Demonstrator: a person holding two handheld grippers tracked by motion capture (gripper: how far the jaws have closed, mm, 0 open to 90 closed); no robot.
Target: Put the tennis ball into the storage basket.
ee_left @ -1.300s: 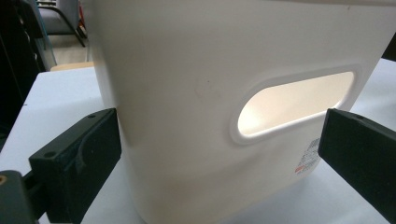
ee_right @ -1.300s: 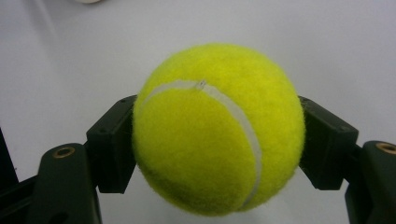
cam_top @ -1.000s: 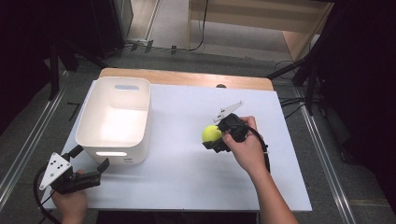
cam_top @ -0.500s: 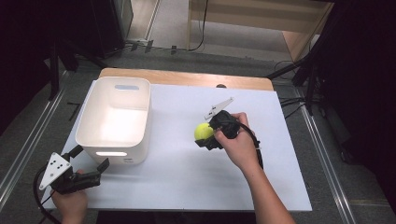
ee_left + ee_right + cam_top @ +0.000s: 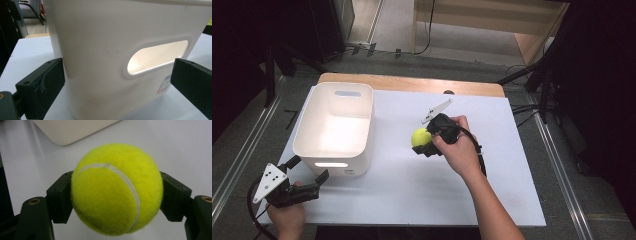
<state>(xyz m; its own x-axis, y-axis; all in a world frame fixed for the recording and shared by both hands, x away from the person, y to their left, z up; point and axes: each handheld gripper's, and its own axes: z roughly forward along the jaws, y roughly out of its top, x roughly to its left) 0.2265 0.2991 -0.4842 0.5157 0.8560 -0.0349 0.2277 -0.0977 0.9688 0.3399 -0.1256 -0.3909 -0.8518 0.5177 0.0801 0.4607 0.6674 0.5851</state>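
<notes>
A yellow tennis ball (image 5: 418, 136) is clamped between the jaws of my right gripper (image 5: 424, 141), which hangs over the middle of the white table to the right of the bin. In the right gripper view the ball (image 5: 117, 188) bulges between both black pads. A white plastic bin (image 5: 336, 126) with a slot handle stands at the table's left. My left gripper (image 5: 307, 170) sits at the near left corner, just in front of the bin, jaws spread wide. In the left gripper view the bin's front wall (image 5: 105, 40) rises close ahead, with the jaws level with its sides.
The white table top (image 5: 492, 165) lies on a wooden board (image 5: 412, 84) whose far edge shows. Cables and dark stands crowd the floor beyond the right edge. The bin's corner (image 5: 72, 130) appears above the ball in the right gripper view.
My right gripper has carried the ball leftward, toward the bin. The left gripper has stayed where it was.
</notes>
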